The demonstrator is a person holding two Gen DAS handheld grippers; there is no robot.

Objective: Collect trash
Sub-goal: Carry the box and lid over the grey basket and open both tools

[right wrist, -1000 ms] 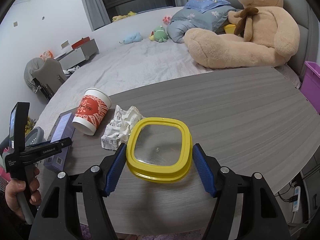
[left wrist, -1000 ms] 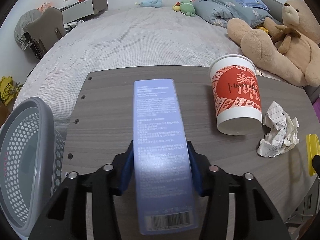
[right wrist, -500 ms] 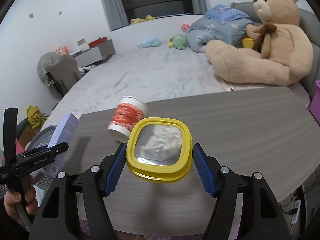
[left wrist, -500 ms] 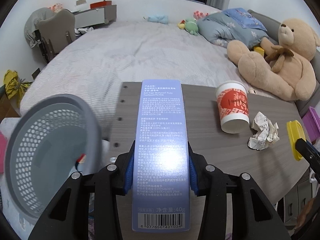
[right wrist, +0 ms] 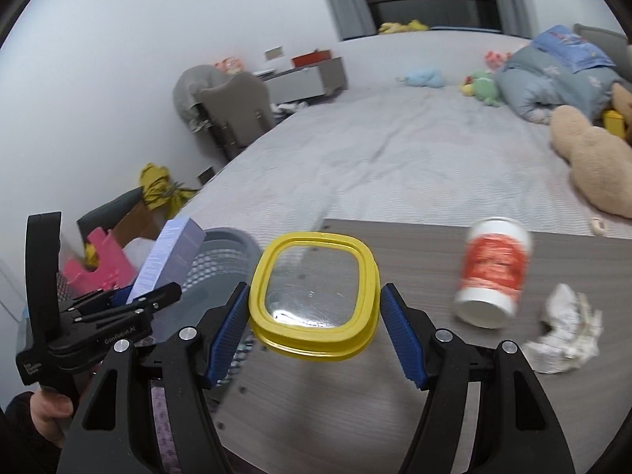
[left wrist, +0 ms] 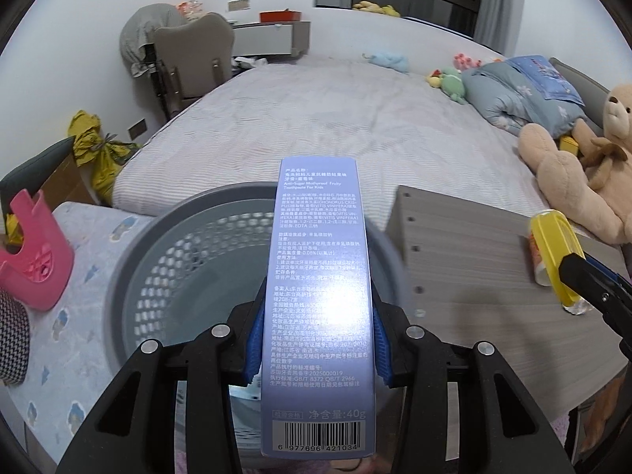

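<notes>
Your left fingers (left wrist: 252, 339) clench the long sides of a pale blue toothpaste box (left wrist: 318, 308), which juts forward and now hangs over the open mouth of a grey perforated basket (left wrist: 166, 260). Your right fingers (right wrist: 227, 328) grasp a yellow-rimmed container (right wrist: 314, 296) with a clear lid by its two opposite sides, holding it in the air above the left end of the tabletop (right wrist: 414, 260).

The basket sits off the tabletop's left edge, on a pale patterned mat (left wrist: 79, 308), with its rim close beside that edge. A pink plastic stool (left wrist: 33, 252) stands to the basket's left, clear of it. Behind basket and tabletop a bed (left wrist: 335, 118) stretches away, open in the middle, with a teddy bear (left wrist: 572, 170) at its right side. In the right wrist view, the left gripper (right wrist: 130, 304) and its box are just left of the yellow container, leaving little room between the two. Still on the tabletop, to the right, a red and white paper cup (right wrist: 491, 272) stands upside down, and a crumpled paper (right wrist: 565, 324) lies just beside it.

Compared with a second ago, the box was over the tabletop with the basket only at the left margin; now the basket lies directly under it. The yellow container was low over the middle of the tabletop; now it is higher and near the left edge, and the cup and paper appear to its right instead of its left.
</notes>
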